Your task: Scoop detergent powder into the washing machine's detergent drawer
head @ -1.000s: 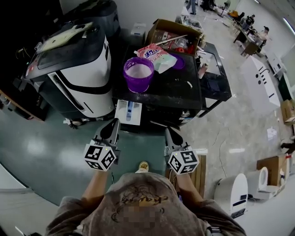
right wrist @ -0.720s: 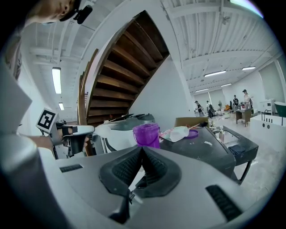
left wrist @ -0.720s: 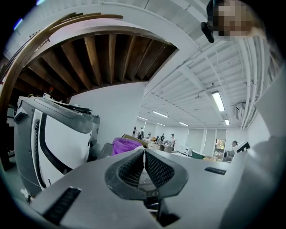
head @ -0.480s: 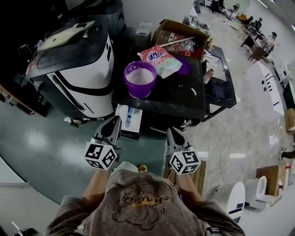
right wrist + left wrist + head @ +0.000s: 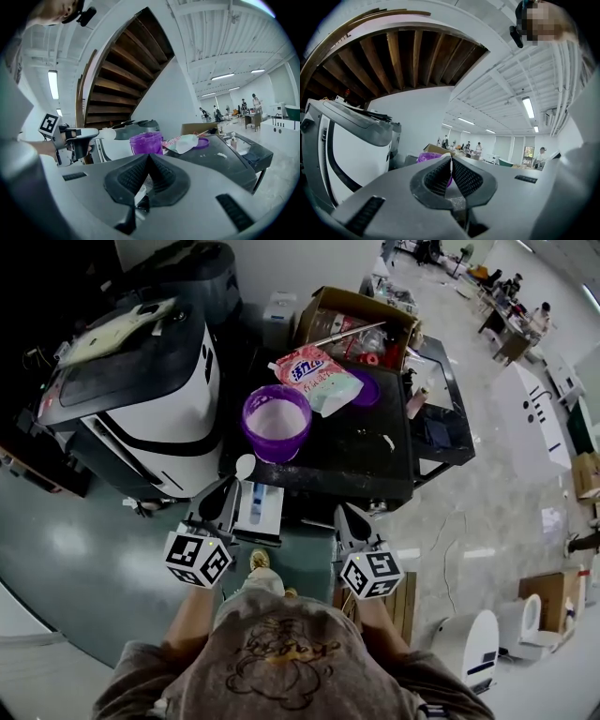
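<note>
The white and black machine [image 5: 159,418] fills the left of the head view. Just right of it is the black top [image 5: 375,460] that carries the powder things. The detergent drawer [image 5: 267,521] stands pulled out of the front under that top's near left corner. It is a white tray with a blue strip down its middle, and it lies just beyond my left gripper.

On the top, the open purple tub [image 5: 276,423] shows pale powder almost to its rim. The pink and white detergent bag [image 5: 314,376] lies just behind it, with the purple lid [image 5: 367,390] beside the bag.

Compared with half a second ago, the drawer and tub sit nearer to me in the view. The round white bowl of the scoop [image 5: 244,466] now shows clearly over the top's front edge, above the drawer's far end.

My left gripper [image 5: 225,493] points forward at the drawer. Its jaws are pinched on the scoop's thin white handle, with the bowl sticking out ahead. My right gripper [image 5: 345,517] is held level beside it, well apart from the left. Its jaws are pressed together and it carries nothing of the task. Both forearms reach out from my chest, marker cubes nearest me.
</note>
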The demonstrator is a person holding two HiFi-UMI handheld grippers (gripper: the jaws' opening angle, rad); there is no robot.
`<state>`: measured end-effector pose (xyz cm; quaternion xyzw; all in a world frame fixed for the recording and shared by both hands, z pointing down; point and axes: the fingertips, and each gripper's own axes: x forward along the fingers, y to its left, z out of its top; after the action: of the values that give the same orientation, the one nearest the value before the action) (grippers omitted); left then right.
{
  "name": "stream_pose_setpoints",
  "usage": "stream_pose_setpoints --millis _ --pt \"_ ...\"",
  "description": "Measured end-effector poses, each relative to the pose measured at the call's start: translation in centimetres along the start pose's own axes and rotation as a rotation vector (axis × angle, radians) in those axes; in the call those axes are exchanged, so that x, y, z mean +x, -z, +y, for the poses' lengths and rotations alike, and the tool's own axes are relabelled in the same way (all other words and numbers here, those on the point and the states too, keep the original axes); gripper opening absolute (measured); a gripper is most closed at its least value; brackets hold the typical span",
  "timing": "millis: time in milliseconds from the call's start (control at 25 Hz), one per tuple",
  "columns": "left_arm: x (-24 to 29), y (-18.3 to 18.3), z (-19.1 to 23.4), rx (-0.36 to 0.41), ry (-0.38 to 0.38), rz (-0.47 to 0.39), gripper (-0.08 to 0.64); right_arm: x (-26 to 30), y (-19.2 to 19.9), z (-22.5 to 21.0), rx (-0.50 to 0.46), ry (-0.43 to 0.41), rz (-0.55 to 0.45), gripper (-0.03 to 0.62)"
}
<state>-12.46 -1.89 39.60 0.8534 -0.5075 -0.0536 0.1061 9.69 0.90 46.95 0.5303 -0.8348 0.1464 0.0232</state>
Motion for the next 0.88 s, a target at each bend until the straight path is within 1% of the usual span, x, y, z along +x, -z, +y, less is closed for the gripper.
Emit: stream_pose_setpoints --millis 440,640,880 --pt "6.9 -1.5 4.1 -0.004 0.062 0.002 0.023 6.6 -2.3 -1.9 0.005 0.053 -0.02 -0.008" --pt "9.1 -2.1 6.0 -0.011 0.095 0.001 0.025 8.9 -2.9 -2.3 0.004 0.09 -0.026 -0.008" --pt "11.2 -2.3 7.0 -0.018 0.141 0.005 0.025 10.7 -3.1 -2.5 0.011 0.124 -0.03 -0.008"
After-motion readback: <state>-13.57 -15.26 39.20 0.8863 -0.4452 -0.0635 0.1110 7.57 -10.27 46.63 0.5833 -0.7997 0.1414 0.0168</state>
